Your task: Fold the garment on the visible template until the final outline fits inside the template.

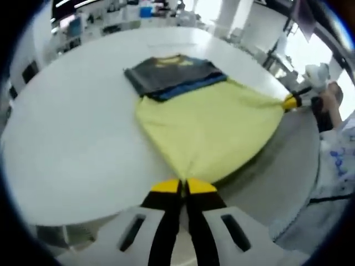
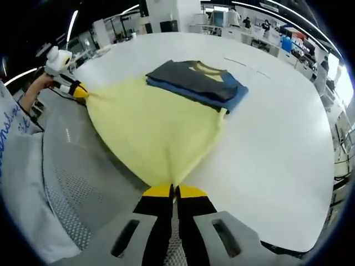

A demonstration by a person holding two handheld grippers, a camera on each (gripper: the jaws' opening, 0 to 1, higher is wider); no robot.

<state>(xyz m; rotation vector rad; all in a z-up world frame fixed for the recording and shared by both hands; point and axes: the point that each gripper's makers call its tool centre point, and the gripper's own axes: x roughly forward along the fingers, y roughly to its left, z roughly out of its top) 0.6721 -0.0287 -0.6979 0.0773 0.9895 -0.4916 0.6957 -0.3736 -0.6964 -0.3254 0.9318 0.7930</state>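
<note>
At the bottom of the left gripper view, the left hand-held gripper has its yellow-tipped jaws together, clamped on a corner of the yellow garment. Same in the right gripper view: the right hand-held gripper is clamped on the other near corner of the yellow garment. Each gripper shows in the other's view, off to the side and pinching its corner, the right one at the right edge and the left one at the left edge, with a person's hand behind it. The near edge of the cloth is pulled taut between the two, out past the edge of the white worktop; the rest spreads flat on the worktop. Further back, the garment's far part is folded into a dark grey and blue stack with yellow at the collar, lying on the worktop. No template outline can be made out. A person's patterned sleeve is near the left edge. Beyond the worktop, blurred desks and lights.
</note>
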